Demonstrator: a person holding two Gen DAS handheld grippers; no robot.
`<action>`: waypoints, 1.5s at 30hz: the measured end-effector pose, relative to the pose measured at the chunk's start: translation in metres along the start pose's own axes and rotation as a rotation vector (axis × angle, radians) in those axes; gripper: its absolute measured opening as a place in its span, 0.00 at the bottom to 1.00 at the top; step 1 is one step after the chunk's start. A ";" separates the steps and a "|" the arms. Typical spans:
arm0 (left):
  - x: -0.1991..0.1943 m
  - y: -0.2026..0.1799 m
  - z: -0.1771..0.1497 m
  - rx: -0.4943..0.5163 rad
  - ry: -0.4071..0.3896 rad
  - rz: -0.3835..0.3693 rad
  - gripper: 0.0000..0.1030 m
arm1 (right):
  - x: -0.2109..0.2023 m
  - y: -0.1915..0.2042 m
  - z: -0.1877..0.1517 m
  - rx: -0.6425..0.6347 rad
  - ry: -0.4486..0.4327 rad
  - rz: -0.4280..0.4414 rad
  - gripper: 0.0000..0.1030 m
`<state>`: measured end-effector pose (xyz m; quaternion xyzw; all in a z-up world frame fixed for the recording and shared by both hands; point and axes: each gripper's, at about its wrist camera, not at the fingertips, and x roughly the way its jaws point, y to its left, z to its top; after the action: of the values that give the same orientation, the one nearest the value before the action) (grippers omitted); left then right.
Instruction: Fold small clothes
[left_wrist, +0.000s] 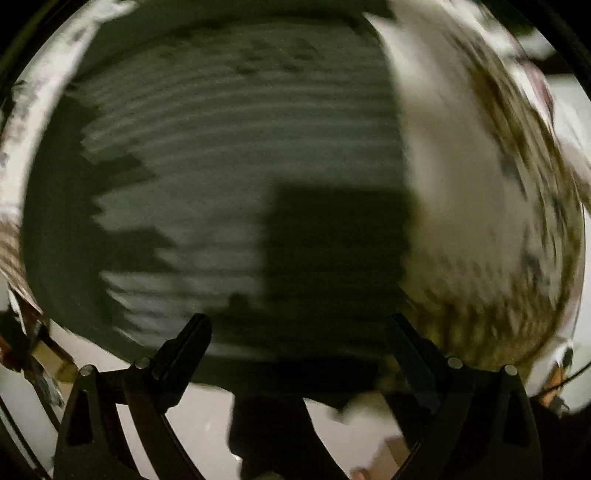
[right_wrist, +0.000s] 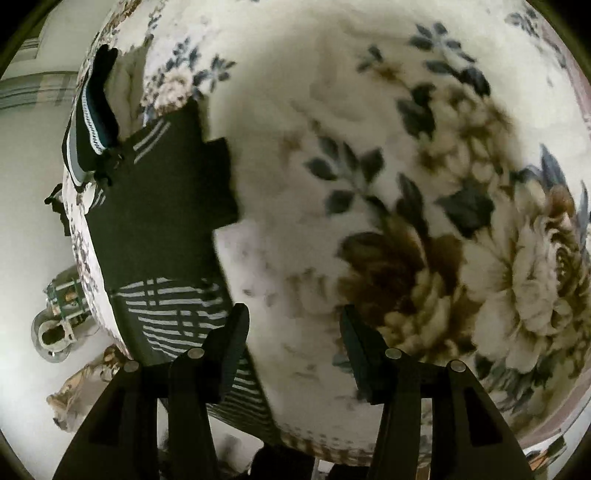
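Bare floral cover (right_wrist: 369, 147) right of the striped garment (right_wrist: 159, 221); folded dark clothes (right_wrist: 92, 122) beyond.

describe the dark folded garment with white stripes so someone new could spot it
Start at the floral bedspread. Along its left edge lies the dark striped garment, flat and squared off. A smaller dark piece with pale trim lies beyond it; only the garment has thin white stripes at both ends.

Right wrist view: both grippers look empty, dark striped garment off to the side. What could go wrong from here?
1. The right gripper is open over the bare floral cover, the striped garment off to its left; closing here may pinch the cover.
2. The left gripper is open, its view heavily blurred; a grab on the garment could miss the edge.
3. A dark garment pile lies against the garment's far end and could get dragged along.
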<state>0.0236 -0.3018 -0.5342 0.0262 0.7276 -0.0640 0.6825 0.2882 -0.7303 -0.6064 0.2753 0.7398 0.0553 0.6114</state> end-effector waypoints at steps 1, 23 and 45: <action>0.009 -0.015 -0.006 0.006 0.015 -0.010 0.94 | 0.004 -0.005 0.005 0.001 0.006 -0.002 0.52; -0.060 0.028 -0.013 -0.245 -0.183 0.011 0.03 | 0.102 0.135 0.195 -0.179 0.110 0.162 0.06; -0.084 0.342 -0.078 -0.754 -0.348 -0.303 0.03 | 0.158 0.615 0.128 -0.537 -0.051 -0.320 0.05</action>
<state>-0.0054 0.0514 -0.4652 -0.3428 0.5699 0.1032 0.7396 0.6005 -0.1694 -0.5188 -0.0145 0.7172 0.1451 0.6815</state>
